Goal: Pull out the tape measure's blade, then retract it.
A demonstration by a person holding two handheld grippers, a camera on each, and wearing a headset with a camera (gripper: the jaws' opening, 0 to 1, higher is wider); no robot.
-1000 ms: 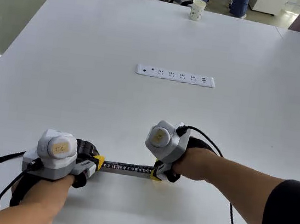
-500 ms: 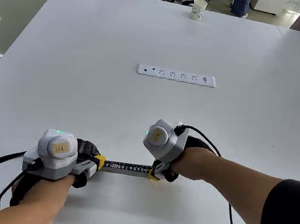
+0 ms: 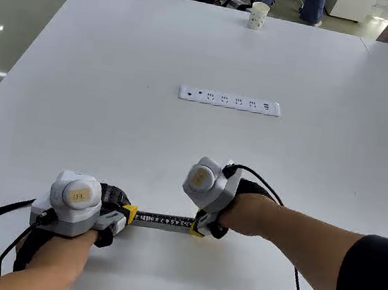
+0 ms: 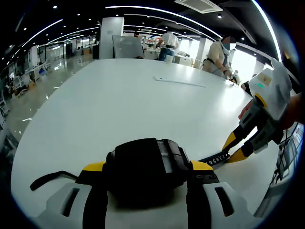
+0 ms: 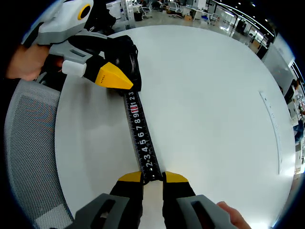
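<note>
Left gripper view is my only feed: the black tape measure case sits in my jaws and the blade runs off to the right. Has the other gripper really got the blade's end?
Observer: Yes. In the right gripper view the right gripper has its yellow-tipped jaws shut on the end of the black steel blade.
Operator: Any kink along it?
Observer: None. It runs straight over the white table to the black tape measure case.
Operator: How much is out?
Observer: The red-boxed numeral is clear of the case, with a few more digits between it and the mouth.
</note>
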